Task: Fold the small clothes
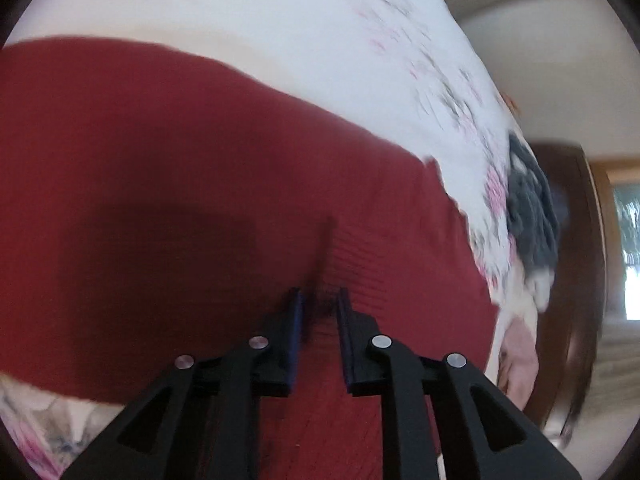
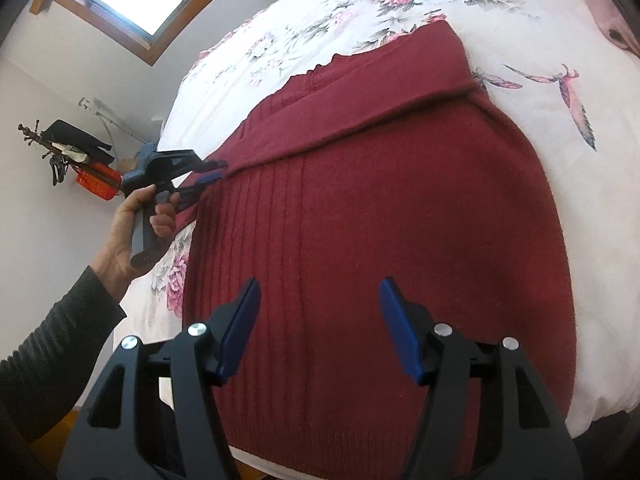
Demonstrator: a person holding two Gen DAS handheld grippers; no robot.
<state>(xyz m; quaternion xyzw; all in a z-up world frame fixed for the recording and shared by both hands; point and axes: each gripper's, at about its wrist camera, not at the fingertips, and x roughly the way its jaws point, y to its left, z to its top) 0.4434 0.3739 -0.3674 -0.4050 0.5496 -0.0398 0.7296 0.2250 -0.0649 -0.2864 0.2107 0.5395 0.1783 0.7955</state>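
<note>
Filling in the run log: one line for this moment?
left gripper: shut on red sweater edge | right gripper: open above sweater | sweater: flat on floral bedspread

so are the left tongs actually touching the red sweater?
Touching. In the left wrist view the left tongs are shut on a pinched ridge of the red sweater; the right wrist view shows them at its edge. The right tongs are open above it.
</note>
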